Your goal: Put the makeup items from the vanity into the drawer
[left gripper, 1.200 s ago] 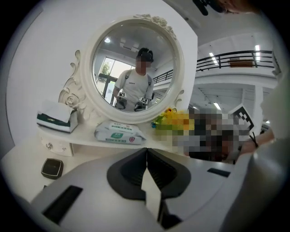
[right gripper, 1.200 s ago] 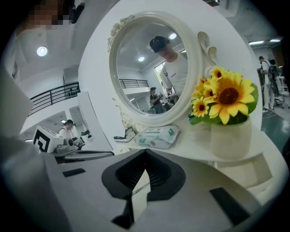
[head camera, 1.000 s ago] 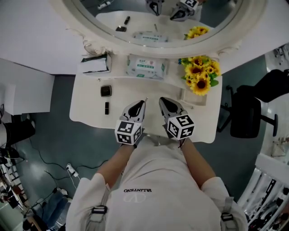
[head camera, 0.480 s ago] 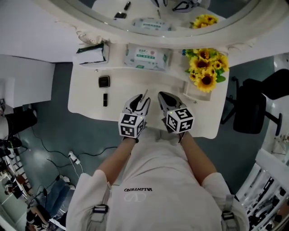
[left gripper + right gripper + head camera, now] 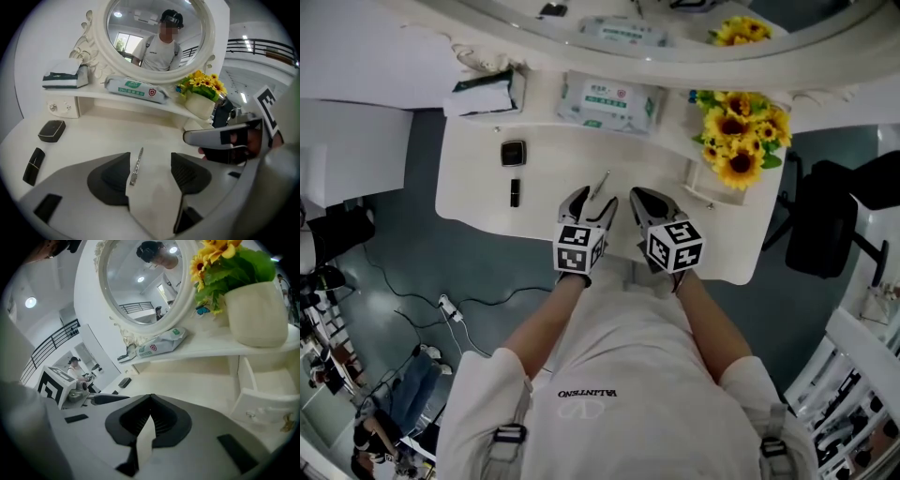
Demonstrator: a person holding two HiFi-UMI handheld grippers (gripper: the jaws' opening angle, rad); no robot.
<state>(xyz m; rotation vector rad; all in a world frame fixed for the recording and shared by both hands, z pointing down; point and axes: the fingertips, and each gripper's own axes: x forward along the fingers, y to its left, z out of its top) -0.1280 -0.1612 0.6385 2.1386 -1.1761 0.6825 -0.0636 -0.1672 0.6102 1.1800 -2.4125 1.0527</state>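
Task progress: early, nothing looks stowed yet.

The left gripper (image 5: 592, 204) is held low over the vanity (image 5: 553, 169) near its front edge. Its jaws are spread wide and have just been opening. A thin metal tool (image 5: 136, 166) is seen flat on the tabletop between them, nearer the left pad and not pressed by either pad. In the head view the tool (image 5: 600, 185) sits at 12 o'clock from that gripper.

The right gripper (image 5: 637, 197) is held just beside the left one, at its 3 o'clock. In the right gripper view its jaws (image 5: 150, 397) are closed tip to tip with nothing between them.

Other makeup items are left out on the tabletop:
- A black compact (image 5: 514, 153) at 10 o'clock from the left gripper, well apart.
- A black lipstick (image 5: 515, 193) at 9 o'clock, just below the compact.

The small drawer (image 5: 712, 192) is found at 2 o'clock from the right gripper, under the sunflowers (image 5: 736, 141). It is judged to be pulled out. Its inside cannot be made out, and no item is seen in it.

A wipes pack (image 5: 609, 101) and a tissue box (image 5: 483, 97) are kept on the shelf at 12 and 11 o'clock, below the mirror.

Left to do, as judged: the tool is to be gripped and carried to the drawer, then the compact and the lipstick.
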